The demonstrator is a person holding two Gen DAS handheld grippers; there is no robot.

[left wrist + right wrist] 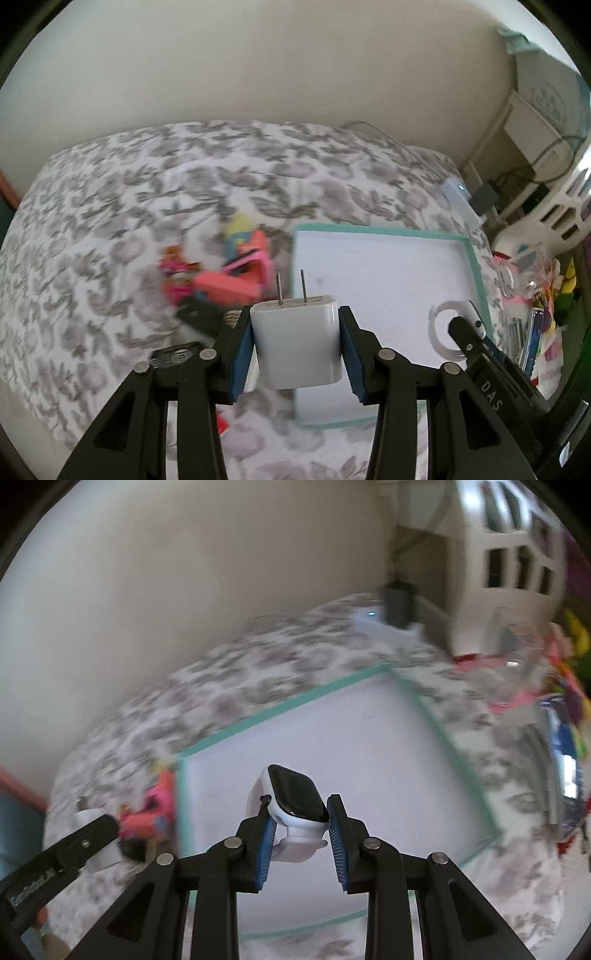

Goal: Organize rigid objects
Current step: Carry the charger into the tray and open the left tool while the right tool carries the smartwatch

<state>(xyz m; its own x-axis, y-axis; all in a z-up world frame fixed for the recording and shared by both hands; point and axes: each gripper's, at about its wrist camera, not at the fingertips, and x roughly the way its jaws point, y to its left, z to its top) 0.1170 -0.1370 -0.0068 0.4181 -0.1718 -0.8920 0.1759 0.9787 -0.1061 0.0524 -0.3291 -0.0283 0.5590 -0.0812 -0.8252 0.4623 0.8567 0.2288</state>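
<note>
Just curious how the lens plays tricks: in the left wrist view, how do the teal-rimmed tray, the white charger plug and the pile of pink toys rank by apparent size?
1. teal-rimmed tray, largest.
2. and 3. white charger plug and pile of pink toys look about alike; the plug sits right by the camera in the left gripper, so I won't rank them.

Motion blur smears the pile of pink and orange toys (225,273) on the bed, so no single item can be told apart. The charger (297,343) hides the near-left corner of the teal-rimmed tray (476,273). The smartwatch's (295,797) strap is partly hidden between the blue pads. Colourful clutter (561,701) at the right edge is blurred and cut off.
</note>
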